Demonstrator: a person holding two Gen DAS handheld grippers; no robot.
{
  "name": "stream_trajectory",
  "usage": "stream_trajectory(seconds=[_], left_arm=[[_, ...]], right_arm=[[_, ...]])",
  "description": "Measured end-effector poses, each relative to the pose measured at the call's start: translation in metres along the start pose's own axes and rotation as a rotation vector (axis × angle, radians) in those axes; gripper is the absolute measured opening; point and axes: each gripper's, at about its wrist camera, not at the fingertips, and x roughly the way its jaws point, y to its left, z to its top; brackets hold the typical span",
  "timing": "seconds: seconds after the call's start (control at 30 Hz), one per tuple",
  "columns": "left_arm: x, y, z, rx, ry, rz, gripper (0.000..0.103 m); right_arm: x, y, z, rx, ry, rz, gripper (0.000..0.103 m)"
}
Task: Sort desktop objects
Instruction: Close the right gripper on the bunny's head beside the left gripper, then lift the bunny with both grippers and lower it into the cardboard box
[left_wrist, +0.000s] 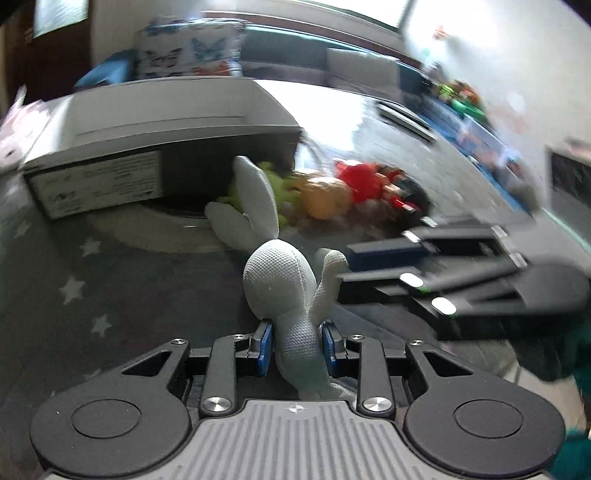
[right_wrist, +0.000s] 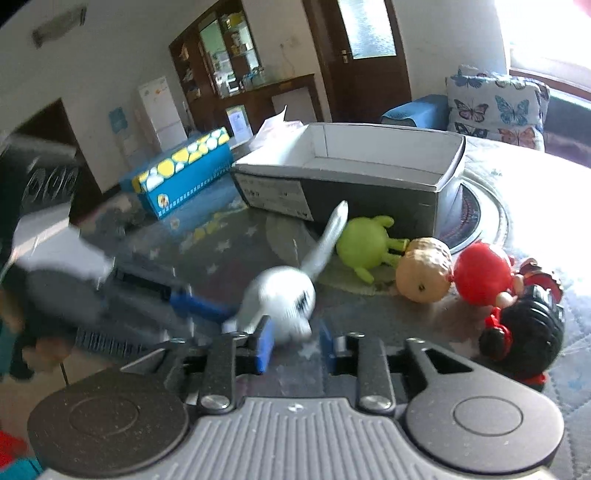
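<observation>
My left gripper is shut on a white plush rabbit, pinched at its body with head and long ears pointing forward; it also shows in the right wrist view, blurred. My right gripper is open and empty just behind the rabbit; in the left wrist view it shows at the right. An open grey shoebox stands beyond, also seen in the left wrist view. In front of it lie a green figure, a tan round toy, a red figure and a black-red toy.
A blue and yellow box lies at the back left on the star-patterned grey cloth. A butterfly cushion stands behind the shoebox. A round patterned mat lies under the box's right end.
</observation>
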Motion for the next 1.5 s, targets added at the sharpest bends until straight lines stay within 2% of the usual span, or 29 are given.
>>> stream_trajectory(seconds=[0.07, 0.13, 0.43, 0.7, 0.77, 0.83, 1.0, 1.23, 1.5], left_arm=[[0.002, -0.008, -0.003, 0.040, 0.000, -0.006, 0.031], [0.003, -0.012, -0.004, 0.061, -0.006, -0.002, 0.032], [-0.004, -0.014, -0.011, 0.069, -0.020, 0.038, 0.034], [-0.013, 0.000, -0.014, -0.022, -0.025, 0.028, 0.034], [-0.013, 0.004, -0.016, -0.045, -0.025, 0.012, 0.034], [-0.014, 0.008, -0.018, -0.065, -0.029, -0.003, 0.029], [-0.031, 0.005, -0.015, -0.042, -0.087, 0.000, 0.026], [-0.058, 0.020, 0.027, -0.013, -0.227, 0.031, 0.026], [-0.061, 0.059, 0.104, 0.004, -0.298, 0.124, 0.025]], right_arm=[[0.004, -0.003, 0.004, 0.028, -0.003, 0.021, 0.046], [0.007, -0.006, 0.006, 0.044, 0.000, 0.017, 0.049], [0.026, -0.024, 0.012, 0.161, 0.044, 0.093, 0.049], [0.040, -0.024, 0.015, 0.203, 0.073, 0.128, 0.046], [0.039, -0.022, 0.015, 0.199, 0.070, 0.129, 0.043], [0.036, -0.018, 0.016, 0.188, 0.064, 0.123, 0.042], [0.021, -0.004, 0.026, 0.147, 0.013, 0.106, 0.041], [0.007, -0.002, 0.076, 0.133, -0.117, 0.090, 0.041], [0.035, -0.021, 0.152, 0.195, -0.207, 0.071, 0.041]])
